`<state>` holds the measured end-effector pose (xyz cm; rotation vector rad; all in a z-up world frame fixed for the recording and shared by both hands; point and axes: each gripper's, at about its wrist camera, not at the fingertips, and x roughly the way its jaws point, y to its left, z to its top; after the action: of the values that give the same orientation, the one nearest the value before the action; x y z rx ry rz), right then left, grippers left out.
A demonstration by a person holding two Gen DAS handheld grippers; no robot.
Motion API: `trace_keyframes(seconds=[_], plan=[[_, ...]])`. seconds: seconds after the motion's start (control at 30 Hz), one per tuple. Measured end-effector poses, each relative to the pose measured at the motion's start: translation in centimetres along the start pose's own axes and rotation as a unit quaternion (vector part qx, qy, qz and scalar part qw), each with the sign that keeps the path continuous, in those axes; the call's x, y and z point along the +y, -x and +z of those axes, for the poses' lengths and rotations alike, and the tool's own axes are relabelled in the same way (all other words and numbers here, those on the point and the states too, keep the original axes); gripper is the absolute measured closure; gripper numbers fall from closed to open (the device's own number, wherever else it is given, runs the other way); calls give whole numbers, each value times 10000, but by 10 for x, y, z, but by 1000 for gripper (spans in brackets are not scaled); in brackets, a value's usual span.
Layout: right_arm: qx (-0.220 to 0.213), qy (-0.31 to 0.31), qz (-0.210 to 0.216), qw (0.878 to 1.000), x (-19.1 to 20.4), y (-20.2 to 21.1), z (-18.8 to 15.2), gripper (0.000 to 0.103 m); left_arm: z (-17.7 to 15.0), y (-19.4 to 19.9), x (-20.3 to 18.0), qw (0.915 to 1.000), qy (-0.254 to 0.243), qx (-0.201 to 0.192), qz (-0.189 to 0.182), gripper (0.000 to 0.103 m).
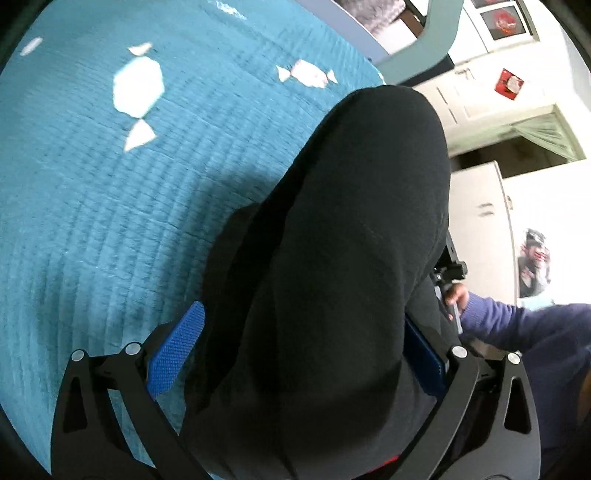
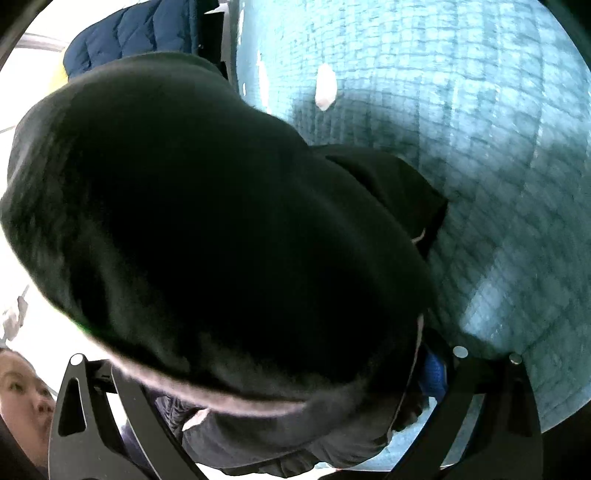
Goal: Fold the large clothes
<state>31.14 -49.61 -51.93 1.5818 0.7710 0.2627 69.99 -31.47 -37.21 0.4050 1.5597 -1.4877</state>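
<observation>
A large black garment hangs in the air over a teal quilted bedspread. In the left wrist view it fills the space between the blue pads of my left gripper, which stand wide apart; the cloth drapes over the jaws and hides any pinch. In the right wrist view the same black garment bulges over my right gripper, hiding the left finger; only a bit of the right blue pad shows. The bedspread lies beyond it.
White candy-shaped prints dot the bedspread. White cupboard doors and a grey chair frame stand past the bed edge. A person's purple sleeve is at right. A navy padded jacket lies at the bed's far side.
</observation>
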Motion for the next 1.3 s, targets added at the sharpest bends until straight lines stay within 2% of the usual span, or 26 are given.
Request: trace_keyframes(seconds=[0.17, 0.3, 0.43, 0.5, 0.6, 0.67, 0.73, 0.77, 0.83, 0.9, 0.97, 1.03, 1.1, 1.17, 1.23, 1.3], plan=[[102, -150, -44, 9998, -7, 9, -9, 7, 14, -5, 0, 9976, 66, 608, -318, 3], [200, -253, -108, 9994, -14, 19, -9, 7, 30, 6, 7, 9955, 218, 668, -636, 3], [281, -368, -192, 9987, -18, 26, -9, 7, 43, -4, 10, 9921, 187, 1036, -676, 3], [324, -416, -236, 9983, -19, 28, -8, 7, 52, -4, 7, 9906, 128, 1099, -802, 3], [467, -377, -340, 9976, -25, 25, 4, 7, 74, 13, -4, 9910, -12, 737, -1117, 3], [531, -361, -390, 9972, -25, 26, 4, 7, 88, 15, -1, 9927, -81, 610, -1033, 3], [525, -405, -487, 9966, -28, 30, 7, 7, 92, -5, 13, 9903, 223, 946, -992, 3], [507, -391, -568, 9963, -28, 30, 6, 7, 90, -18, 21, 9847, 473, 1130, -1243, 3], [483, -298, -714, 9958, -25, 33, 5, 7, 86, -31, 28, 9825, 556, 1143, -1365, 3], [448, -255, -823, 9953, -26, 36, 9, 7, 82, -39, 32, 9875, 456, 1050, -1086, 3], [422, -144, -895, 9950, -27, 37, 8, 7, 76, -46, 39, 9813, 729, 1206, -1308, 3], [379, -144, -919, 9949, -30, 38, 8, 7, 76, -47, 36, 9868, 493, 1121, -1062, 3], [245, -299, -935, 9949, -38, 42, 10, 7, 73, -58, 36, 9890, 476, 1181, -747, 3], [139, -389, -921, 9949, -43, 43, 14, 7, 69, -75, 49, 9835, 903, 1266, -927, 3], [115, -545, -797, 9953, -52, 42, 21, 6, 61, -91, 65, 9717, 1368, 1231, -1481, 2], [106, -623, -709, 9955, -58, 39, 27, 5, 55, -101, 73, 9644, 1596, 1129, -1782, 2]])
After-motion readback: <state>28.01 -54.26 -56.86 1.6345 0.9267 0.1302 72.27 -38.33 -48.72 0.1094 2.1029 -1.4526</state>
